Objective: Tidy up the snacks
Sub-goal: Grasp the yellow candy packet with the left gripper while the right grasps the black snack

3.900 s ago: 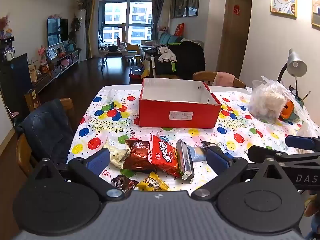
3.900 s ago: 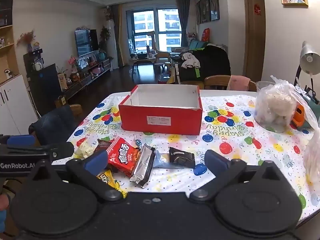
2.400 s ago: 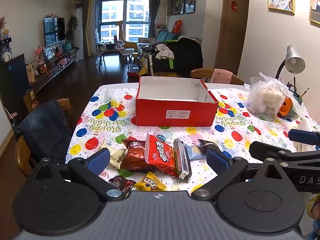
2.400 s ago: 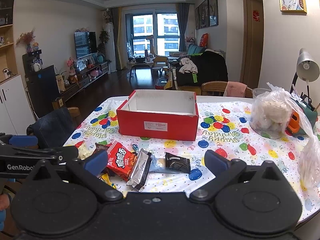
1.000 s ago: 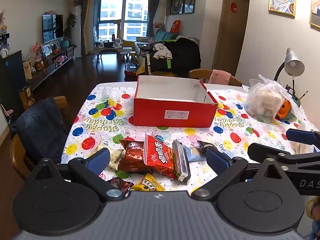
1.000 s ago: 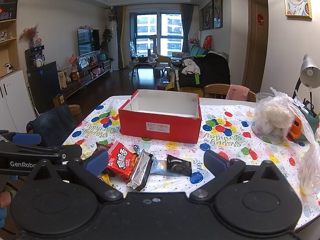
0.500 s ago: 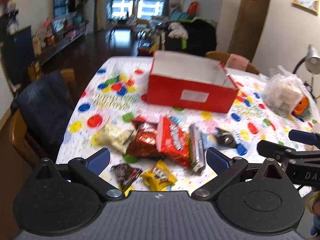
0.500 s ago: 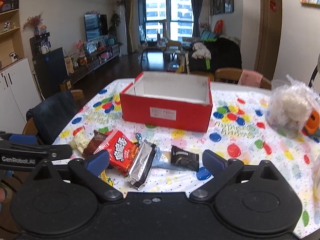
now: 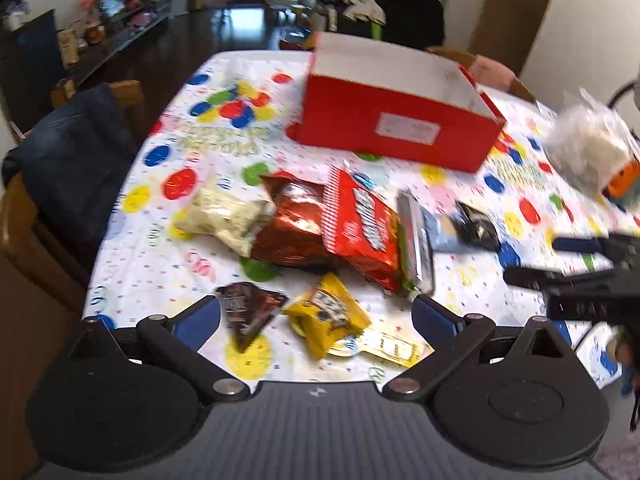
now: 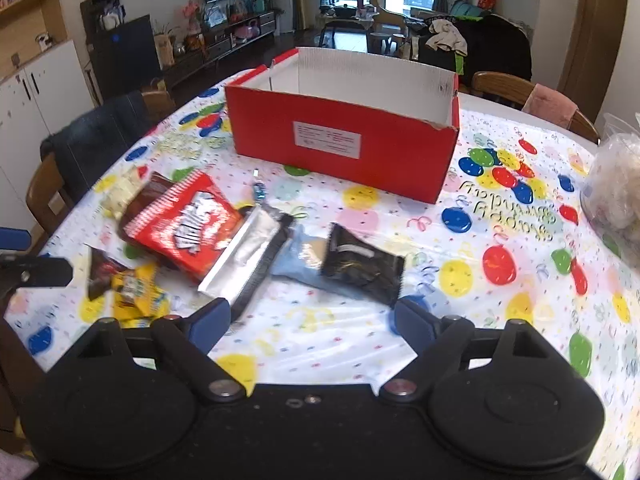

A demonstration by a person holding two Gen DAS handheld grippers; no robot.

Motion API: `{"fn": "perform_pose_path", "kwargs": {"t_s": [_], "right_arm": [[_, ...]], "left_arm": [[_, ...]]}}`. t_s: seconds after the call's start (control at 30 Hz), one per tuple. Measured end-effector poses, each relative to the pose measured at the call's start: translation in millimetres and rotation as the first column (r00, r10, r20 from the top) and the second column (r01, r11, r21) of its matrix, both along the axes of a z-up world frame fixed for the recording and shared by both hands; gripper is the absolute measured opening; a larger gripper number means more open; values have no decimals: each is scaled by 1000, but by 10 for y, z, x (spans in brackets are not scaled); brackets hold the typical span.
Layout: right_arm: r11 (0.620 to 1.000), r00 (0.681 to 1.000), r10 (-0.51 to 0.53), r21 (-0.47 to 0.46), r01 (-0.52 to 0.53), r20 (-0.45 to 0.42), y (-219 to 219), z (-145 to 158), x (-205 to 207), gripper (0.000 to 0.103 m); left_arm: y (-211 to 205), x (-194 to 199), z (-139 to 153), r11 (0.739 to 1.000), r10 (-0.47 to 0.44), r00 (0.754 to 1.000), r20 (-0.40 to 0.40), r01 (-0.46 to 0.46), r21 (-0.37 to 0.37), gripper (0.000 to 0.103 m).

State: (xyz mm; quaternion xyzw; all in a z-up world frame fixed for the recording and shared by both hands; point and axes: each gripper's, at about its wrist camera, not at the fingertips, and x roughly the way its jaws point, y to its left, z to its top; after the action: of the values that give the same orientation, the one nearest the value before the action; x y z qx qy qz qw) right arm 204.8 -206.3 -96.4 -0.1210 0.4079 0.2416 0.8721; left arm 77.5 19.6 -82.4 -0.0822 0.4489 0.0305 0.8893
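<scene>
An open red cardboard box (image 9: pixel 392 128) (image 10: pixel 340 148) stands mid-table. In front of it lie loose snacks: a red packet (image 9: pixel 360 228) (image 10: pixel 188 228), a brown bag (image 9: pixel 292 220), a cream packet (image 9: pixel 224 216), a silver bar (image 9: pixel 416 248) (image 10: pixel 244 256), a black packet (image 9: pixel 476 228) (image 10: pixel 360 268), a yellow packet (image 9: pixel 332 320) and a dark triangular packet (image 9: pixel 248 308). My left gripper (image 9: pixel 316 320) hangs open above the yellow and triangular packets. My right gripper (image 10: pixel 312 318) hovers just short of the black packet, its jaws closing with nothing between them.
A balloon-print cloth (image 10: pixel 500 240) covers the table. A clear plastic bag of white stuff (image 9: pixel 588 152) (image 10: pixel 616 188) sits at the right. A chair draped with a dark jacket (image 9: pixel 68 160) stands at the left edge, and another chair (image 10: pixel 500 84) behind the box.
Both grippers have tipped downward and sunk toward the snack pile, so the table now fills the views. The right jaws stand a little narrower than before.
</scene>
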Motion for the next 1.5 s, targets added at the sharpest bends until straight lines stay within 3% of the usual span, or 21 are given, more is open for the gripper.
{"fn": "perform_pose_path", "kwargs": {"t_s": [0.2,0.37,0.5,0.67,0.8,0.93,1.13,1.33,1.5], "right_arm": [[976,981,185,-132,-176,60,-41,-157,309,89],[902,920,392,-206,-379,22,-14,-312,554,87],[842,871,492,-259,-473,10,34,-413,755,78],[788,817,576,-244,-566,-32,43,-455,971,76],[732,766,639,-255,-632,-67,73,-528,1039,73],[707,739,665,-230,-669,-108,100,-571,1074,61],[721,743,660,-187,-668,-111,86,-540,1066,45],[784,801,593,-168,-597,-79,52,-496,1038,31],[843,855,516,-153,-516,-43,1,-412,933,28]], "left_arm": [[-81,220,-174,999,0,999,-53,-2,-39,91],[-56,362,-322,995,55,992,-113,-64,-78,86],[-64,458,-416,991,88,984,-158,-102,-85,77],[12,530,-549,976,170,962,-214,-194,-99,60],[35,583,-622,966,202,951,-234,-232,-110,60],[40,627,-667,959,233,942,-242,-264,-104,57],[52,645,-675,955,259,932,-252,-287,-79,47],[60,641,-663,953,263,933,-245,-291,-83,42],[54,611,-646,960,242,943,-230,-267,-85,36]]}}
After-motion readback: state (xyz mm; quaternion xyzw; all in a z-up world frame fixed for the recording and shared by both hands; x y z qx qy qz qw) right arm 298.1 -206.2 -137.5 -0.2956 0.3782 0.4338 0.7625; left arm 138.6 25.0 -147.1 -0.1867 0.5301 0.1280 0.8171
